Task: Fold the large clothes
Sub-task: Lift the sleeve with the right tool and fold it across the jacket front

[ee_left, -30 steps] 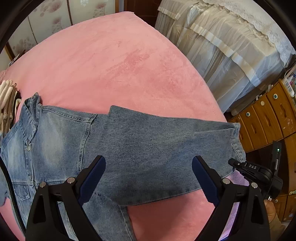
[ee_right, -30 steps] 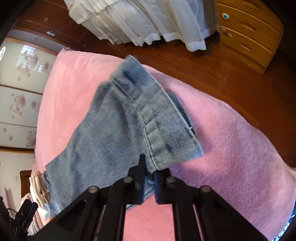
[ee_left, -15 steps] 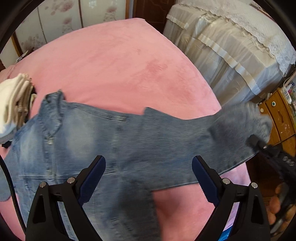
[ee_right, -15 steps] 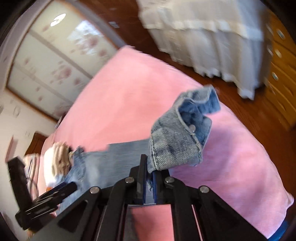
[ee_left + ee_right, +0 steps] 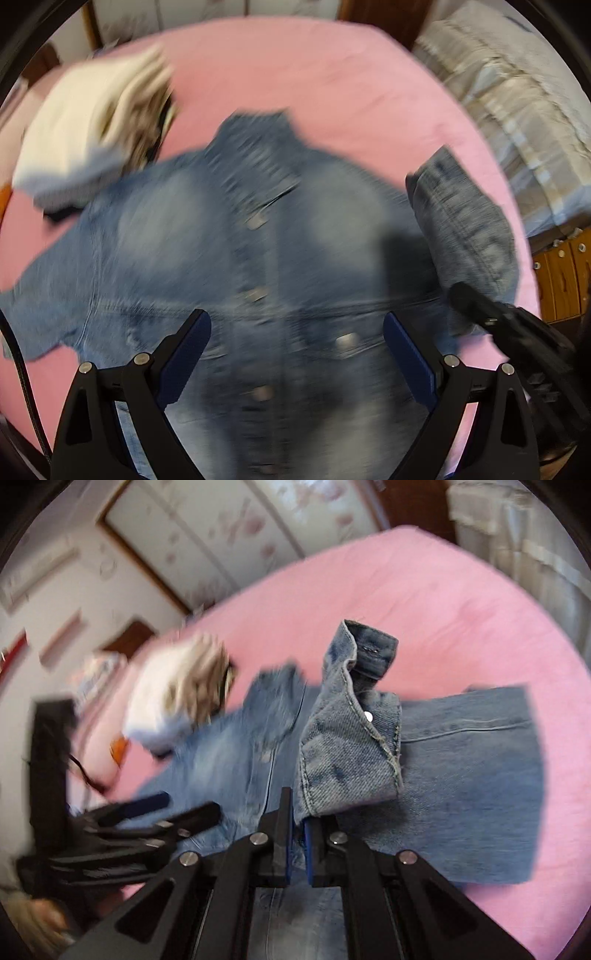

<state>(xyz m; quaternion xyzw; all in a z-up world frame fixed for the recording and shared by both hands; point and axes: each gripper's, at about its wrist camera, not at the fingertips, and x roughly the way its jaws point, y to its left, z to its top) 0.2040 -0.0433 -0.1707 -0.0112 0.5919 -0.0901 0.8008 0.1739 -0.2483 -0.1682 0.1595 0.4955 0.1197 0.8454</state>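
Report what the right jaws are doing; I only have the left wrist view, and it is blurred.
Observer: The right gripper has its jaws shut on the edge of the denim cuff, which stands up above them.
Operator: Check the cuff's fastening.
Observer: A metal snap shows on the cuff, which is undone.
Operator: Confirm my left jaws from outside.
Observer: The left gripper hangs over the denim shirt with its jaws apart, holding nothing.
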